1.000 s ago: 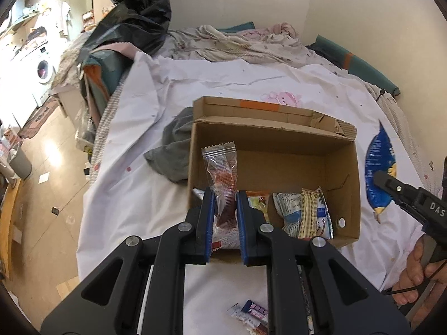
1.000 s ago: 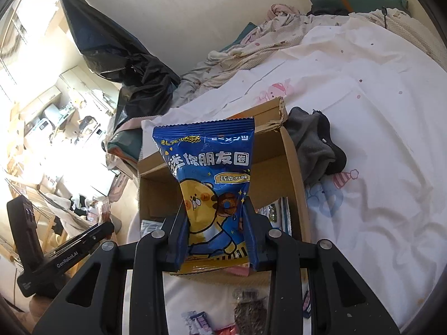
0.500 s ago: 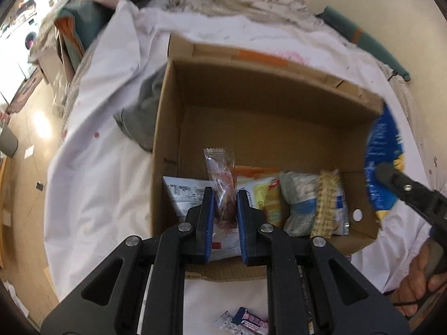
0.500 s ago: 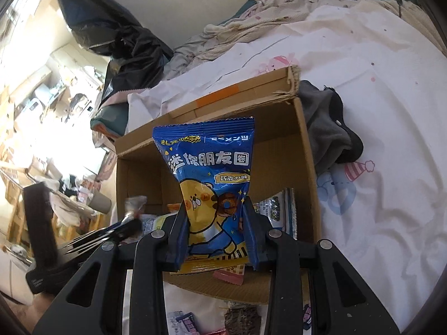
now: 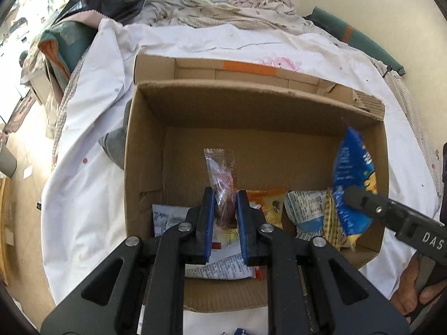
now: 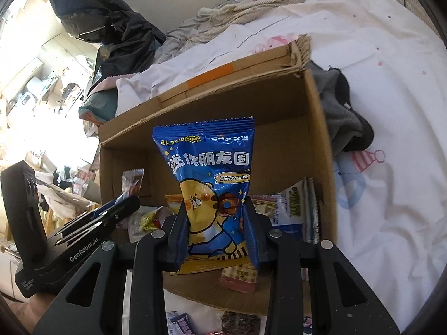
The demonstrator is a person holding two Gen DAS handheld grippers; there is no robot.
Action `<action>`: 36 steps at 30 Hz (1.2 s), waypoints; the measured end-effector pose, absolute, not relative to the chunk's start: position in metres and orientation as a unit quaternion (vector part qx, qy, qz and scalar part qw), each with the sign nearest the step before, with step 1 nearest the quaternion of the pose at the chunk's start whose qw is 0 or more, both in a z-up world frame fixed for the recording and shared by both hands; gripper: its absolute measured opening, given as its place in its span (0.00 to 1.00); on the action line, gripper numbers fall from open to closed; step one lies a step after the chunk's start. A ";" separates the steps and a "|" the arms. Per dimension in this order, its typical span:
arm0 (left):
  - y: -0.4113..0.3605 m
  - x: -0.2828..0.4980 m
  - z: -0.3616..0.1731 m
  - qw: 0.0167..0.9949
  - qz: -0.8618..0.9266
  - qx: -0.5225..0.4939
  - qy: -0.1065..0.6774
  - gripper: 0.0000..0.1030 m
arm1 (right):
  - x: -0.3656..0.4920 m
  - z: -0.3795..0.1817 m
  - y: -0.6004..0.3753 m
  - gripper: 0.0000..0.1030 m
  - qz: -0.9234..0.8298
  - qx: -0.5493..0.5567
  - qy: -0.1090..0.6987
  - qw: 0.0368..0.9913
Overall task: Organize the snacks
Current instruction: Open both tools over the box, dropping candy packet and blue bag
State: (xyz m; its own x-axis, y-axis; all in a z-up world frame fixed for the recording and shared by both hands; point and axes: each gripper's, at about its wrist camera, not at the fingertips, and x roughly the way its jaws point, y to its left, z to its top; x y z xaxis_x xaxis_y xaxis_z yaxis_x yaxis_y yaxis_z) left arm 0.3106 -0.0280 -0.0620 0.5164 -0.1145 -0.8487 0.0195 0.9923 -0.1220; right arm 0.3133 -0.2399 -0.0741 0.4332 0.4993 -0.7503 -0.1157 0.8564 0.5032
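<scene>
Over a cardboard box [image 5: 145, 145] on a white bedsheet [image 5: 92, 128], we hold 2 grippers, each carrying 1 snack. Our left gripper [image 5: 225, 203] is clamped tight on a clear-wrapped reddish snack [image 5: 220, 176], which stands upright between its fingers above the box's floor. Our right gripper [image 6: 215, 223] pinches a blue snack bag [image 6: 209, 162] printed with a yellow cartoon animal, the bag rising straight up from the fingers [image 6: 252, 231] in front of the box's far wall. Below and just beyond both pairs of fingertips, several packets [image 5: 304, 212] lie along the box's near side. A grey cloth [image 6: 343, 111] sits beside the box, to the right of the right fingers; more wrappers [image 6: 240, 322], perhaps snacks, lie blurred under them.
</scene>
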 end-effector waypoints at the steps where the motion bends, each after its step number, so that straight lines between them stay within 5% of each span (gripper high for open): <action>1: -0.028 0.312 -0.061 0.871 -0.038 -0.048 0.487 0.13 | 0.313 -0.075 -0.238 0.36 0.190 0.193 0.500 0.823; 11: -0.024 0.314 -0.056 0.875 -0.037 -0.060 0.480 0.13 | 0.311 -0.079 -0.221 0.38 0.220 0.175 0.508 0.814; 13: -0.024 0.313 -0.055 0.876 -0.037 -0.057 0.478 0.13 | 0.310 -0.078 -0.218 0.45 0.224 0.168 0.507 0.815; 15: -0.025 0.313 -0.055 0.875 -0.038 -0.055 0.480 0.14 | 0.310 -0.078 -0.217 0.68 0.227 0.170 0.507 0.814; 18: -0.026 0.311 -0.054 0.875 -0.039 -0.050 0.479 0.37 | 0.308 -0.077 -0.217 0.72 0.218 0.164 0.501 0.821; 20: -0.026 0.308 -0.050 0.880 -0.036 -0.052 0.470 0.65 | 0.309 -0.077 -0.220 0.72 0.210 0.168 0.501 0.822; 22: -0.025 0.306 -0.046 0.885 -0.036 -0.051 0.461 0.75 | 0.311 -0.077 -0.224 0.72 0.204 0.176 0.501 0.823; 36: -0.016 0.282 -0.033 0.894 -0.038 -0.063 0.442 0.78 | 0.301 -0.057 -0.238 0.76 0.192 0.193 0.474 0.837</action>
State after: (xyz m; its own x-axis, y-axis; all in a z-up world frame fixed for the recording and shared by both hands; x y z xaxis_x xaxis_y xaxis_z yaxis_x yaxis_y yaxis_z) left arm 0.2822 -0.0158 -0.0328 0.6055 -0.1242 -0.7861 0.0126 0.9891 -0.1466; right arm 0.3007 -0.2380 -0.0566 0.4766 0.5047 -0.7198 -0.1390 0.8517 0.5052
